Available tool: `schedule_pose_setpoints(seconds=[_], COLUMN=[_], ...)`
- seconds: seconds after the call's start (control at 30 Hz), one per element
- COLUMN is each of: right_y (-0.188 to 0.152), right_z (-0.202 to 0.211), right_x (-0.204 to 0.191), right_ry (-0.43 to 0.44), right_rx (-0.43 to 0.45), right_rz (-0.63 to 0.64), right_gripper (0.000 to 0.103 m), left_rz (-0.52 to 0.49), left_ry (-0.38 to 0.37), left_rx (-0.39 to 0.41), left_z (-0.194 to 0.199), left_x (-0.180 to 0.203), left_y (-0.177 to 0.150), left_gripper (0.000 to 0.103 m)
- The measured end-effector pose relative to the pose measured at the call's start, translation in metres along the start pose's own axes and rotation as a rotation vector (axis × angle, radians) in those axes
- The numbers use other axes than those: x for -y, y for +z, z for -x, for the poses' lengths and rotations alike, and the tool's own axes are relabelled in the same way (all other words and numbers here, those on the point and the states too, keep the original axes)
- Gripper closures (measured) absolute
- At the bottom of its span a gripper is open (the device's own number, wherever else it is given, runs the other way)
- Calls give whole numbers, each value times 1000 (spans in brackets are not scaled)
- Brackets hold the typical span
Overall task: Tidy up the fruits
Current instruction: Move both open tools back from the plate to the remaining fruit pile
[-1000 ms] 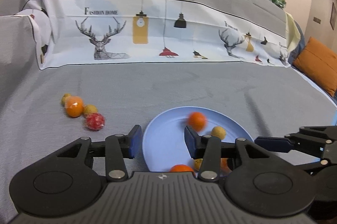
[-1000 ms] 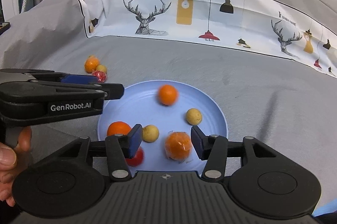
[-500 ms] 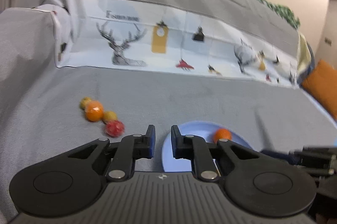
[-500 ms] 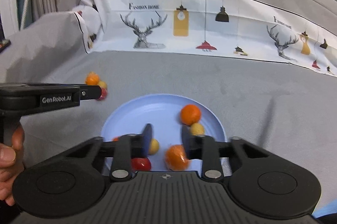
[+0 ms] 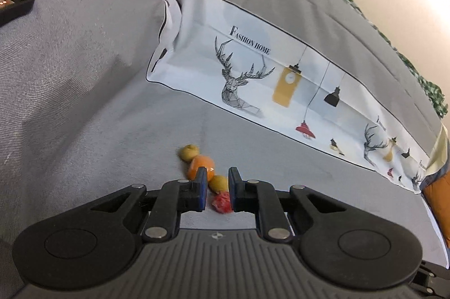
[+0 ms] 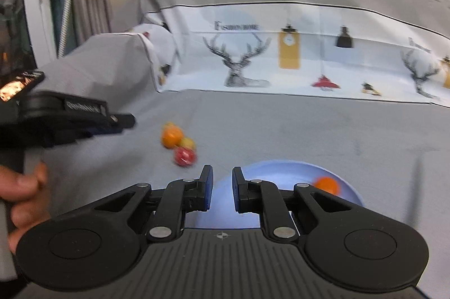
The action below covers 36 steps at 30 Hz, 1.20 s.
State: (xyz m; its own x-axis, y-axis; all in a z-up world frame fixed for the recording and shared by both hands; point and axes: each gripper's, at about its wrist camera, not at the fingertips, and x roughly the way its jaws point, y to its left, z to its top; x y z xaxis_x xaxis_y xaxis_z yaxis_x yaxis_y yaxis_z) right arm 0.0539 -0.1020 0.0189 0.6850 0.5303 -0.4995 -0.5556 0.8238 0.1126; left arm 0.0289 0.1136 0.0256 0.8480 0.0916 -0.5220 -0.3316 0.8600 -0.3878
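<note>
Several loose fruits lie in a row on the grey sofa cover (image 5: 112, 130): a yellow-green one (image 5: 189, 152), an orange (image 5: 201, 165), a yellow one (image 5: 218, 182) and a red one (image 5: 222, 203). My left gripper (image 5: 216, 186) is shut and empty, and the fruits show through its narrow gap, farther off. In the right wrist view the left gripper (image 6: 123, 120) hangs left of the orange (image 6: 171, 136), the yellow fruit (image 6: 188, 143) and the red fruit (image 6: 184, 156), apart from them. My right gripper (image 6: 222, 186) is shut and empty above the near rim of the blue plate (image 6: 281, 172), which holds an orange (image 6: 326, 184).
A dark phone (image 5: 14, 0) lies on the sofa's covered armrest at the left. A printed white band (image 5: 281, 79) runs along the backrest. An orange cushion (image 5: 438, 195) sits at the far right. A hand (image 6: 25, 186) holds the left gripper.
Both grippers went from open to shut with nothing in them. The left gripper swung left and rolled, so the plate left its view. The right gripper turned left and the plate dropped lower in its view.
</note>
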Motion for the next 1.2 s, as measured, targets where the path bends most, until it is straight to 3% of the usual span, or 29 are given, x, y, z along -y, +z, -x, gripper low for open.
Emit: schedule_pose_setpoints(seconds=[0.4, 0.47, 0.53, 0.6, 0.67, 1.07, 1.2], right_y=[20, 21, 21, 20, 20, 13, 13], right_z=[-87, -99, -113, -124, -133, -161, -162], right_x=[-21, -20, -20, -21, -24, -27, -28], right_ry=[48, 46, 54, 55, 59, 35, 38], right_rx=[-70, -86, -111, -134, -143, -216, -214], right_rz=[-70, -85, -99, -99, -87, -71, -66], right_gripper=[82, 75, 62, 59, 59, 59, 60], left_rz=[29, 64, 99, 118, 125, 146, 158], left_ry=[44, 19, 4, 1, 6, 9, 18], left_rx=[-43, -58, -81, -97, -99, -46, -66], left_z=[-55, -64, -72, -79, -83, -108, -123], left_x=[-20, -27, -33, -37, -40, -44, -46], left_y=[5, 6, 6, 5, 5, 17, 20], left_gripper=[86, 83, 76, 71, 65, 65, 65])
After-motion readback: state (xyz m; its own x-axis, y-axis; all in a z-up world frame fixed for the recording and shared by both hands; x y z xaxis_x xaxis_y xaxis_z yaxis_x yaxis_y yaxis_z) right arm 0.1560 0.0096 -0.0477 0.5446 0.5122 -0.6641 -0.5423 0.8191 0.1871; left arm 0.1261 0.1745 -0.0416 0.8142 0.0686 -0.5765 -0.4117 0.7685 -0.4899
